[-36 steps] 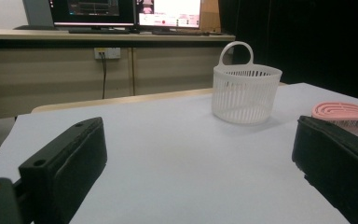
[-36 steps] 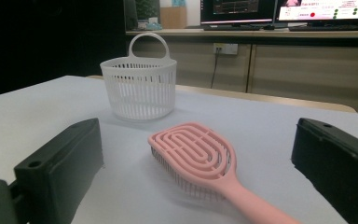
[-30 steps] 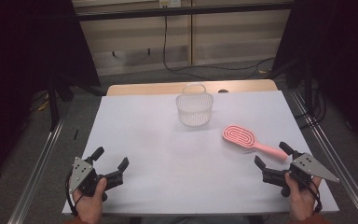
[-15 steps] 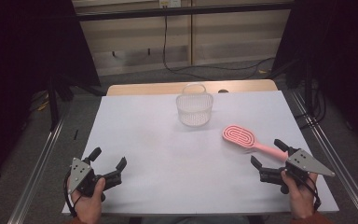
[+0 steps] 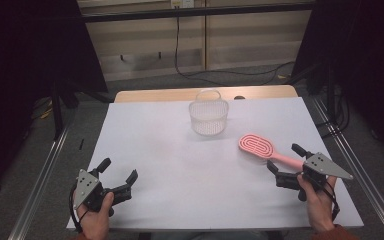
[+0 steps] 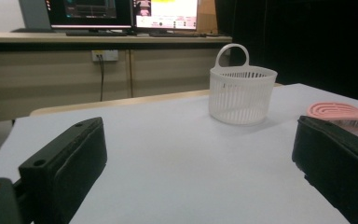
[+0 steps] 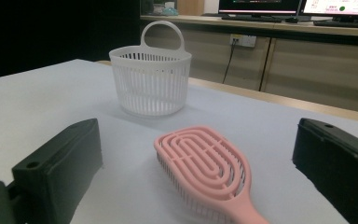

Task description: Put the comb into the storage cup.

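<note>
Sitting upright at the table's (image 5: 155, 150) far middle, the white slotted basket (image 5: 209, 117) holds nothing visible; no writing readable. Your right gripper (image 5: 291, 166), jaws wide open, has crept forward since earlier and now straddles the pink hairbrush's (image 5: 260, 147) handle. Left gripper (image 5: 118, 173) open, near the front-left edge, gripping nothing.

Bare table (image 5: 170, 165) between claws; basket (image 5: 209, 116) stands beyond the brush (image 5: 260, 146).

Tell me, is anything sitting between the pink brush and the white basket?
No. The stretch between the pink brush and the white basket is bare white table, as the high view and the right gripper view show.
</note>
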The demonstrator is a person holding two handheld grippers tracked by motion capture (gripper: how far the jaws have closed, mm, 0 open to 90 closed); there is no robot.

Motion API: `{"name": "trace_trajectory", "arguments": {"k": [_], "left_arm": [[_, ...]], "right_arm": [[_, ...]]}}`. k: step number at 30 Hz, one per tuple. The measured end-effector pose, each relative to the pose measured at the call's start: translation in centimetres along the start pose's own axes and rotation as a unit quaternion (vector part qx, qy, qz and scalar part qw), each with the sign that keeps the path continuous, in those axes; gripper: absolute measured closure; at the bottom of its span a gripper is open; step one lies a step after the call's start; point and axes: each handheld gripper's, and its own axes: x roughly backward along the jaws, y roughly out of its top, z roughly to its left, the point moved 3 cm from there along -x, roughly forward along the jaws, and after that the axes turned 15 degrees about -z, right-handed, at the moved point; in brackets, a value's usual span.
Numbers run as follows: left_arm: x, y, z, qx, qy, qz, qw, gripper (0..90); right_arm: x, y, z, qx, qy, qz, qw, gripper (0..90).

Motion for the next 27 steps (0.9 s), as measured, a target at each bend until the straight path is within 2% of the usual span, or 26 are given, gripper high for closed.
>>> {"name": "trace_trajectory", "arguments": {"k": [3,8,11,19,20,23,25,26,27], "left_arm": [[0.0,0.0,-0.1,0.006,-0.003,-0.002,1.0,3.1],[0.1,0.1,-0.1,-0.003,-0.002,-0.002,1.0,3.1],[0.1,0.1,-0.1,-0.008,0.001,-0.001,1.0,3.1],[0.1,0.0,0.0,-0.014,0.004,0.004,0.9999,3.1],[0.1,0.0,0.0,-0.008,-0.003,0.009,0.9999,3.1],[0.1,-0.1,-0.1,-0.005,-0.003,0.008,1.0,3.1],[0.1,-0.1,-0.1,-0.005,-0.003,0.009,0.9999,3.1],[0.1,-0.1,-0.1,-0.006,-0.003,0.009,0.9999,3.1],[0.1,0.0,0.0,-0.009,-0.002,0.008,0.9999,3.1]], "right_arm": [[-0.6,0.3,-0.2,0.008,-0.007,-0.001,0.9999,1.4],[-1.7,1.3,-0.7,0.008,-0.01,-0.01,0.9999,0.9],[-2.1,1.6,-0.7,0.003,0.008,-0.008,0.9999,0.0],[-3.6,1.9,-1.1,0.008,0.016,-0.004,0.9998,0.0],[-3.9,1.9,-1.1,0.005,0.019,-0.003,0.9998,0.0],[-4.4,1.9,-1.2,0.002,0.022,0.007,0.9997,0.0],[-5.0,1.7,-1.4,0.001,0.014,0.016,0.9998,0.0],[-5.5,1.4,-1.6,0.004,-0.005,0.02,0.9998,2.1],[-5.5,1.4,-1.6,0.004,-0.005,0.02,0.9998,2.1]]}}
